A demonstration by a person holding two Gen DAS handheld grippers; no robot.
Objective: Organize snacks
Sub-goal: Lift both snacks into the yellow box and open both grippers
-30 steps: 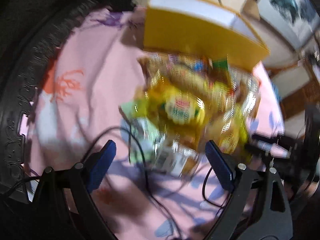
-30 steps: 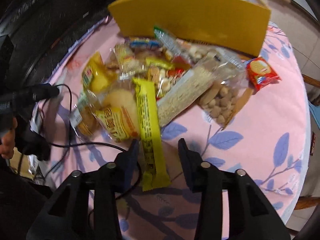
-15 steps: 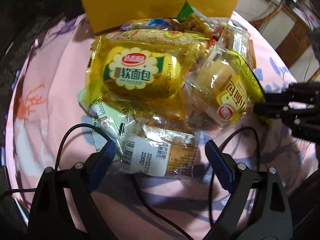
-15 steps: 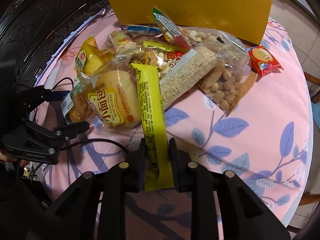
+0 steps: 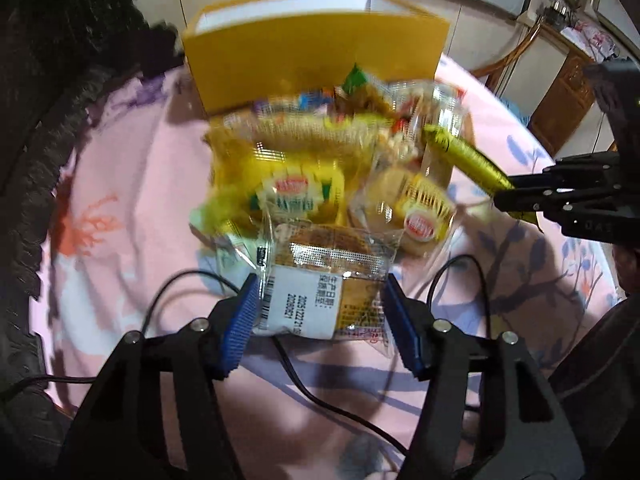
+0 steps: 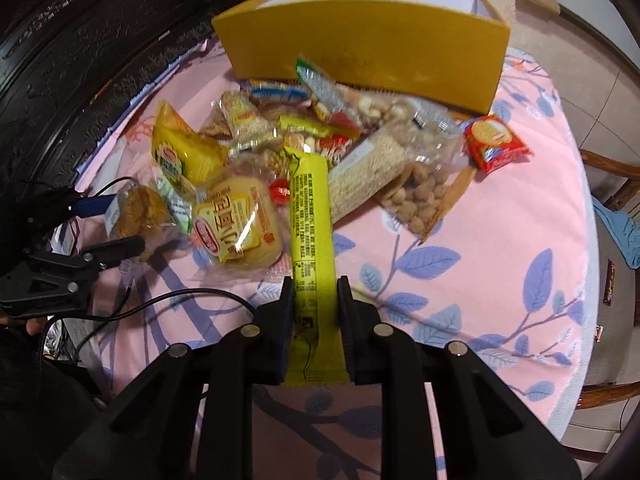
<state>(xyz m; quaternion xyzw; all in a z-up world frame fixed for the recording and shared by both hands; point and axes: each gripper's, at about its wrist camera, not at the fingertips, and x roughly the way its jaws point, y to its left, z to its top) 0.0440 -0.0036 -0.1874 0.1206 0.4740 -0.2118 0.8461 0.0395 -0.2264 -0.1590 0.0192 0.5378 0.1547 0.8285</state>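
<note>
Up close, the right gripper had its jaws clamped on the near end of a long yellow snack bar, whose far end reached into the snack pile on the pink tabletop. The left gripper was closing its jaws around a clear-wrapped cake packet, pads at its edges. Blur smeared the pile behind it. At the far side, the yellow box hid its inside.
</note>
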